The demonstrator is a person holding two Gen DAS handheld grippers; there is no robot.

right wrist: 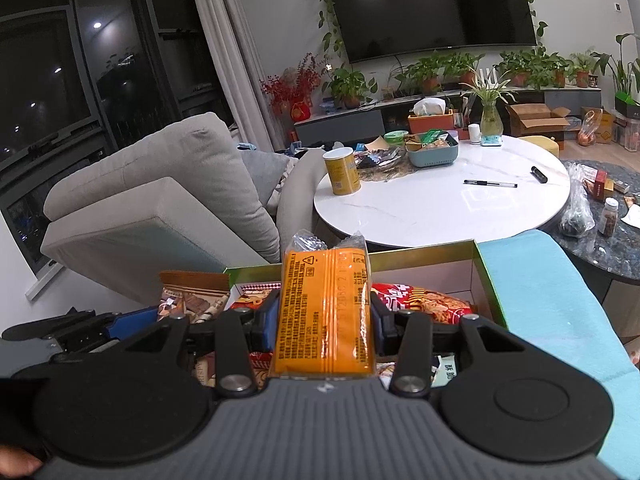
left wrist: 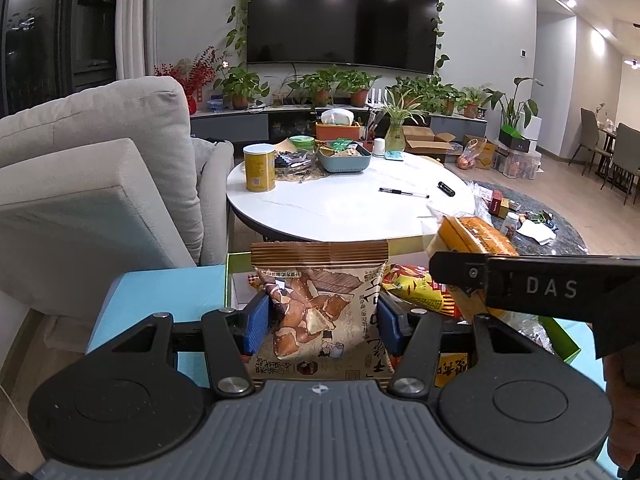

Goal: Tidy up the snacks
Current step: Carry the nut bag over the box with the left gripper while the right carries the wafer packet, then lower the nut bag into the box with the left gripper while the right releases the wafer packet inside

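**Both tongs hold snack packs over the open box**

Left gripper [left wrist: 322,320] clamps its blue pads on the brown cracker bag [left wrist: 320,300], which stands upright between them. Right gripper [right wrist: 323,322] grips the orange snack pack [right wrist: 325,312] the same way, its clear crimped end pointing up toward twelve o'clock. In the left wrist view the right tool reaches in from three o'clock, the orange pack showing above its black arm.

Beneath both packs sits the green-rimmed box [right wrist: 486,272], white inside, with a red snack bag [right wrist: 420,300] and others lying in it. The box rests on a light blue surface [right wrist: 560,300].

Beyond, at twelve o'clock, stands a round white table [left wrist: 344,208] carrying a yellow can [left wrist: 260,168], a blue-grey basket [left wrist: 344,160] and a pen [left wrist: 404,193]. A grey sofa [left wrist: 100,168] fills ten o'clock. A dark television [left wrist: 344,20] hangs on the far wall above potted plants [left wrist: 340,84]. A darker low table [right wrist: 608,232] sits at two o'clock in the right wrist view, cluttered with small packets.
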